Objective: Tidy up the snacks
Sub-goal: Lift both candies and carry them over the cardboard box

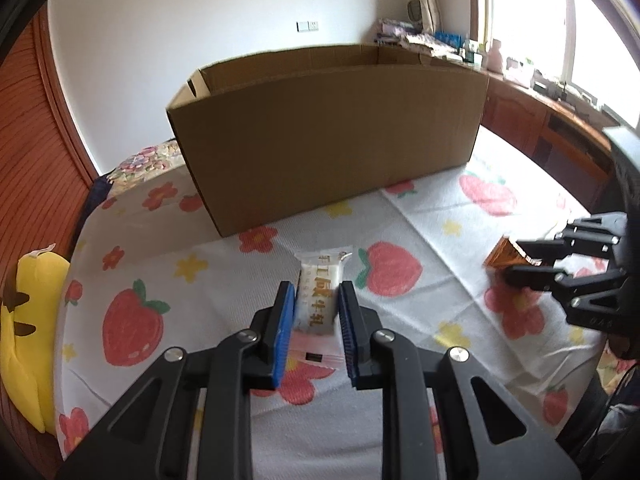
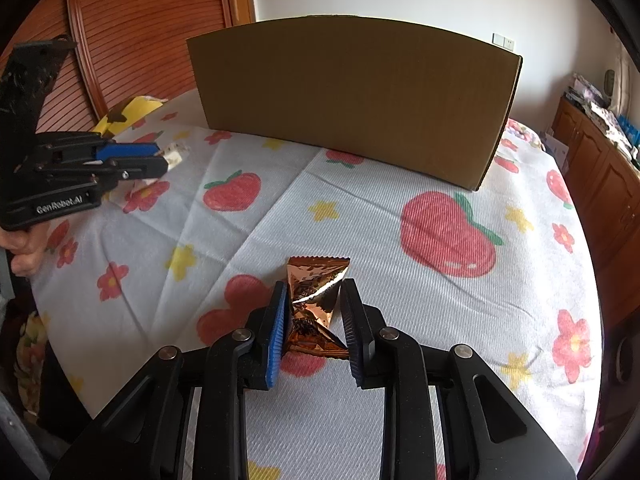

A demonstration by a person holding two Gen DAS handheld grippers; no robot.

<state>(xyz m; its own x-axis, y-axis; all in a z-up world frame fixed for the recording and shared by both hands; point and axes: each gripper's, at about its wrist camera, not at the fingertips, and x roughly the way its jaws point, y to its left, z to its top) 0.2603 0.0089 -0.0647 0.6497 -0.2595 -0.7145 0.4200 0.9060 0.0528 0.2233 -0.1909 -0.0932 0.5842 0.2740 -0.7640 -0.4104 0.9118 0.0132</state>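
My left gripper [image 1: 316, 296] is shut on a white snack packet [image 1: 320, 300] with gold lettering, held just above the strawberry-print cloth [image 1: 420, 232]. From the right wrist view the left gripper [image 2: 160, 160] shows at the left with the white packet [image 2: 175, 155] sticking out past its tips. My right gripper [image 2: 314, 292] is shut on a crumpled copper foil packet [image 2: 316, 304], its blue pads pressing both sides. In the left wrist view the right gripper [image 1: 516, 256] holds that copper packet [image 1: 502, 256] at the right. An open cardboard box [image 1: 324, 140] stands behind both.
A yellow plush toy [image 1: 28, 320] lies at the cloth's left edge. A wooden slatted door [image 2: 140, 32] is behind on the left. A wooden cabinet [image 1: 560, 132] with clutter runs along the window on the right. A hand [image 2: 24, 248] holds the left gripper.
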